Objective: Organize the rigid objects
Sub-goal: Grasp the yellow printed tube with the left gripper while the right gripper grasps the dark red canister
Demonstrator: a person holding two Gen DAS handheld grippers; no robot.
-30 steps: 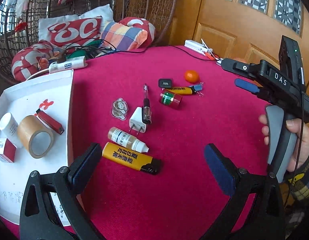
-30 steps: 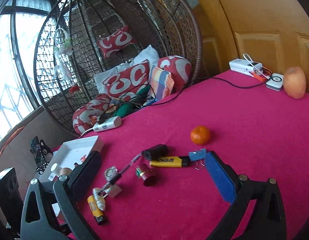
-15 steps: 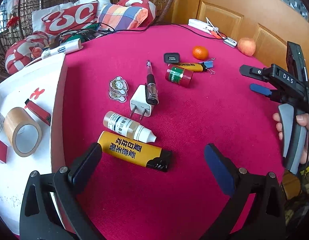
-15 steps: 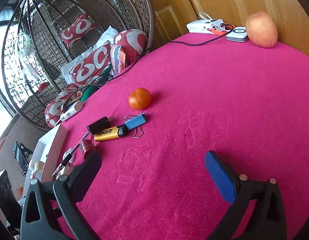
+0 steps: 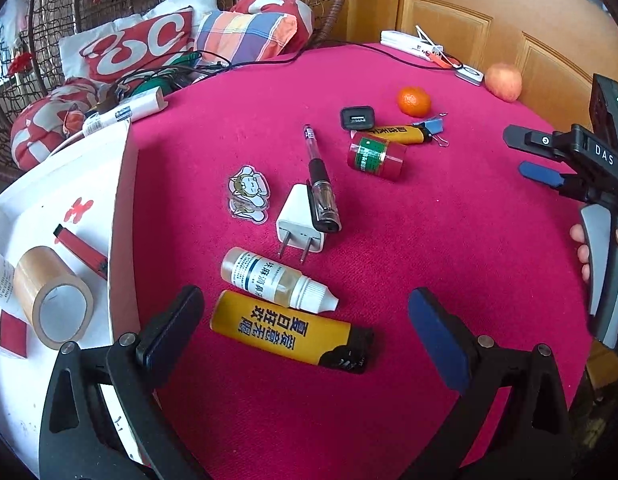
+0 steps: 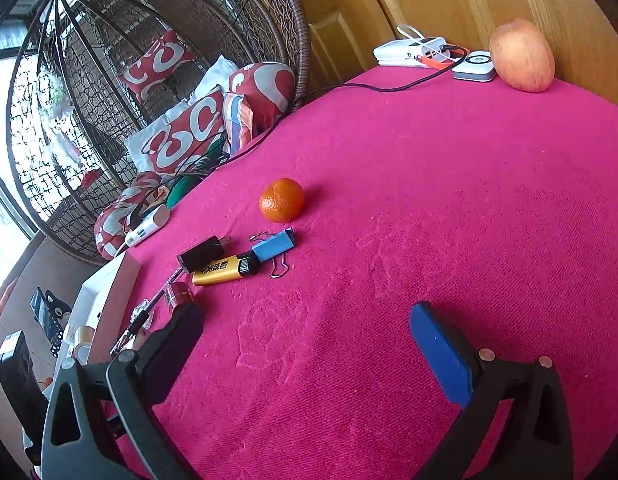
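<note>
Over the last second your left gripper (image 5: 305,316) has dropped closer to the cloth, so the big yellow lighter (image 5: 289,330) that sat ahead of the fingers now lies between them at the bottom centre of the left view — jaws spread wide, nothing held. That makes the lighter the likely next pick, with the dropper bottle (image 5: 275,280) touching or nearly touching its upper edge, so expect the bottle to get nudged if you close carelessly. Your right gripper (image 6: 305,344) has swung away from the clutter toward bare pink tablecloth (image 6: 429,200); its jaws are also wide apart and empty, and the orange (image 6: 282,200), binder clip (image 6: 273,245) and small yellow lighter (image 6: 225,272) sit to the left of centre in its view. The white tray (image 5: 69,188) fills the left edge of the left view, already holding a tape roll (image 5: 53,298) — its raised rim stands just beside your left finger, so lift before you cross it. The lower right of the cloth is open room for moving; the table edge curves off at the far right.
</note>
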